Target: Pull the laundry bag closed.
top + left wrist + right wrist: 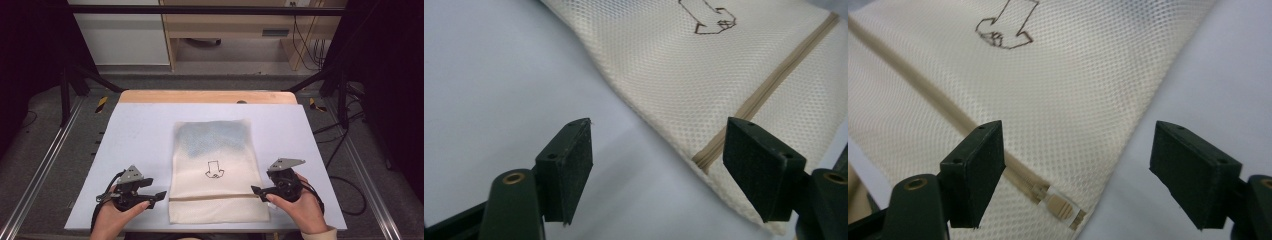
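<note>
- A cream mesh laundry bag with a tan zipper line and a small dark outline drawing [216,170] is seen lying flat on the pale grey desk [135,135], near its front edge and about midway between its sides; something bluish shows through the mesh at the bag's far end.
- The zipper [764,92] is judged to be shut along its visible length, with the beige slider [1060,206] parked at the bag's right edge, so the work appears not yet begun: no cloth has been gripped.
- The left hand-held gripper [136,192] is held just beside the bag's left edge, jaws wide apart and empty, aimed at the zipper's left end.
- The right hand-held gripper [280,187] is held at the bag's right edge, jaws likewise spread with nothing between them, the slider lying low between them.
- What is left, as judged: the slider taken and the left end pinned.
- Bare desk is left on both sides of the bag, with more beyond its far end; the front edge lies close to the bag's hem, so little room is offered there.
</note>
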Tool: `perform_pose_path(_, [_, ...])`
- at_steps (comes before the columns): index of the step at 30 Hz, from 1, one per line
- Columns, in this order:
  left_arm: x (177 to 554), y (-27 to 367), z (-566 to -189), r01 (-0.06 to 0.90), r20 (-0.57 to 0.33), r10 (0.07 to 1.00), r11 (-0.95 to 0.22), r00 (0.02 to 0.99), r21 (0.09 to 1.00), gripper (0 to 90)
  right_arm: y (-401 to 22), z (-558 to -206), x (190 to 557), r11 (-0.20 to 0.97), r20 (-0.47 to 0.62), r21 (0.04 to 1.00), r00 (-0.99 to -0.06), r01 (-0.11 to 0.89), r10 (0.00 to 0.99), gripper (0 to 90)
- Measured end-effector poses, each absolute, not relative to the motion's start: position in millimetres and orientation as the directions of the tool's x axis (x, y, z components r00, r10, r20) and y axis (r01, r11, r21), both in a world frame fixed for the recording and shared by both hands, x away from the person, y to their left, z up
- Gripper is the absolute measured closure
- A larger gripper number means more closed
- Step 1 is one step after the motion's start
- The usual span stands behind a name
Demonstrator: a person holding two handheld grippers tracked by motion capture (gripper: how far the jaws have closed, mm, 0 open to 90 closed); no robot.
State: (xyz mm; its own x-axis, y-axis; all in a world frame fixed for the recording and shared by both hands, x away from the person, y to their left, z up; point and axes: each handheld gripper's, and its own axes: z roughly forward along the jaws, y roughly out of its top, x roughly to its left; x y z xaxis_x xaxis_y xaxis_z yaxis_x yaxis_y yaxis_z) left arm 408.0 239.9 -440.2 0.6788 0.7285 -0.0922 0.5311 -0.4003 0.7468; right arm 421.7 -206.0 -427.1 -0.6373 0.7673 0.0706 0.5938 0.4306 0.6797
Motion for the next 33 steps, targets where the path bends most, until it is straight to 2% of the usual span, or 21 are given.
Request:
perform_pose_path(5, [414, 249, -429, 0.519, -0.025, 0.744, -0.441, 0.668, 0.732, 20.4, -211, -424, 431, 0.399, 0.032, 0.683, -0.571, 0.612, 0.820, 12.6])
perform_pose_path(9, [420, 265, -425, 0.529, 0.012, 0.775, -0.442, 0.632, 0.724, 18.2, -221, -423, 436, 0.354, 0.024, 0.690, -0.509, 0.631, 0.860, 9.5])
perform_pose_path(15, [435, 298, -433, 0.581, 0.054, 0.830, -0.432, 0.555, 0.690, 16.0, -238, -426, 436, 0.343, -0.002, 0.669, -0.459, 0.660, 0.888, 10.1])
perform_pose_path(25, [439, 328, -442, 0.598, 0.099, 0.869, -0.412, 0.485, 0.688, 8.9, -273, -440, 434, 0.257, -0.021, 0.671, -0.329, 0.696, 0.944, 9.1])
perform_pose_path(33, [441, 353, -450, 0.638, 0.150, 0.902, -0.397, 0.405, 0.660, 7.2, -296, -459, 418, 0.180, 0.032, 0.664, -0.268, 0.726, 0.963, 6.9])
